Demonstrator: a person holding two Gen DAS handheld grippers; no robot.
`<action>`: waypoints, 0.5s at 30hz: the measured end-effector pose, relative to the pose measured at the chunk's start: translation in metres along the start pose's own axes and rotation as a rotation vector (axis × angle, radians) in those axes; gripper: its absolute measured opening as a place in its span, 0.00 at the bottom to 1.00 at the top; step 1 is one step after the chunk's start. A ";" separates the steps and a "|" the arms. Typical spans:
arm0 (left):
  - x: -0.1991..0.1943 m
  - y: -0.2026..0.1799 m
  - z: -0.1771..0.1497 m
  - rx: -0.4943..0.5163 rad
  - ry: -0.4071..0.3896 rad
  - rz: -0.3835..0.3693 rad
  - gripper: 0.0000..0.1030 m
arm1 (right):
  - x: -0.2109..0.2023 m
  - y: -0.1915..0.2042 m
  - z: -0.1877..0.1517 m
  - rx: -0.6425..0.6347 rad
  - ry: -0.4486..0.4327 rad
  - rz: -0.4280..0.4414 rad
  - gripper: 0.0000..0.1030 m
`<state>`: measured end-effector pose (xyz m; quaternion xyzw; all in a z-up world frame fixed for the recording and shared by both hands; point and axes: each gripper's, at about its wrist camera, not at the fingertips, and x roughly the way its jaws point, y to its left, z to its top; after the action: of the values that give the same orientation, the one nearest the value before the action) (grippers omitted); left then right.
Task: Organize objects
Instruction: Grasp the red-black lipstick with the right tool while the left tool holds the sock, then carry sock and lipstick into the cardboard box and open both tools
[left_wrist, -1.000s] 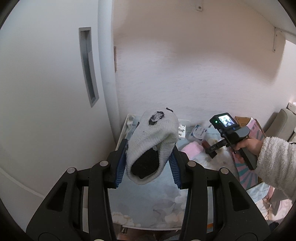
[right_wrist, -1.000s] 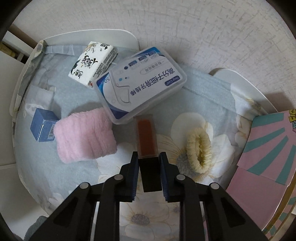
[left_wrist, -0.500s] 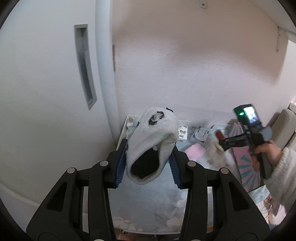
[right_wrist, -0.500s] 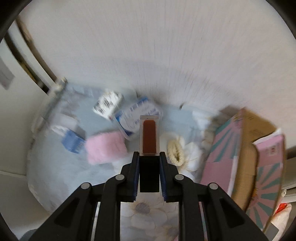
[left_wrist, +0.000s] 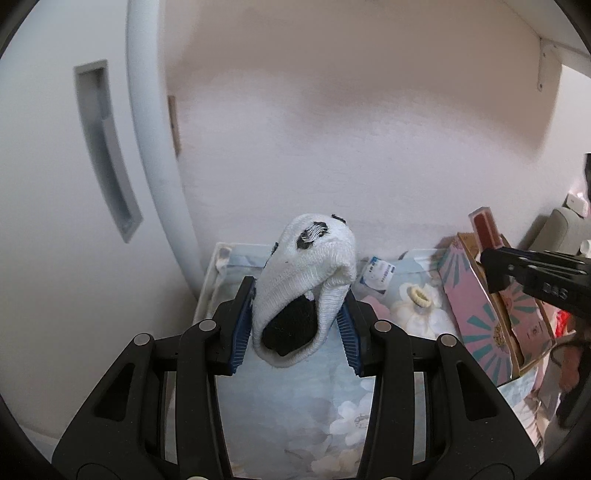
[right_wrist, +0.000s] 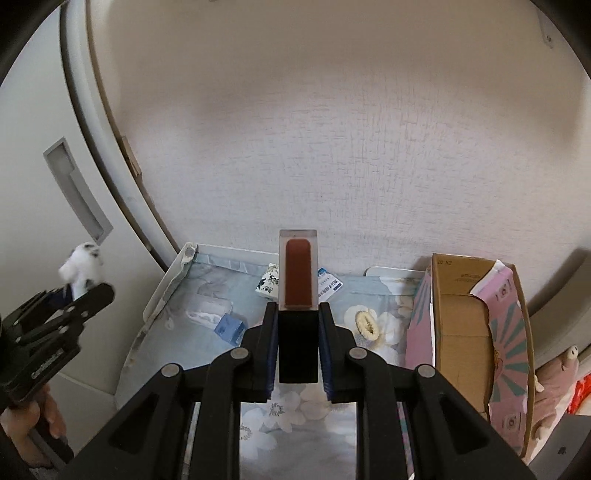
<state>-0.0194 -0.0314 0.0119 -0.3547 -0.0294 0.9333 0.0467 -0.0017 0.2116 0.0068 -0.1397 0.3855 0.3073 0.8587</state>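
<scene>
The right gripper (right_wrist: 297, 343), clamped on the lip gloss tube (right_wrist: 297, 275), has lifted it off the floral tablecloth (right_wrist: 207, 354) toward the open pink cardboard box (right_wrist: 465, 325), likely its destination, while the left gripper (left_wrist: 295, 325) stays closed on a white sock (left_wrist: 310, 266) left of that box.

Soft, dim indoor light; heavy fisheye bending, dark corners, slight motion blur.

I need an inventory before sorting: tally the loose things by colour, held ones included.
White: 3 (sock, tissue pack, floss box)
Red: 1 (lip gloss)
Blue: 1 (small box)
Cream: 1 (scrunchie)
Total: 6
</scene>
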 end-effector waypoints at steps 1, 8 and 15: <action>0.003 0.000 0.001 0.004 0.007 -0.005 0.37 | 0.007 0.005 -0.004 -0.003 -0.002 -0.003 0.18; 0.017 0.001 0.010 0.022 0.018 -0.029 0.37 | 0.017 0.006 -0.009 0.012 0.006 -0.012 0.17; 0.029 -0.010 0.024 0.068 0.026 -0.068 0.37 | 0.007 -0.007 -0.008 0.035 -0.017 -0.028 0.18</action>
<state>-0.0564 -0.0189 0.0118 -0.3637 -0.0089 0.9271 0.0908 0.0015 0.2051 -0.0033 -0.1274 0.3814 0.2894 0.8686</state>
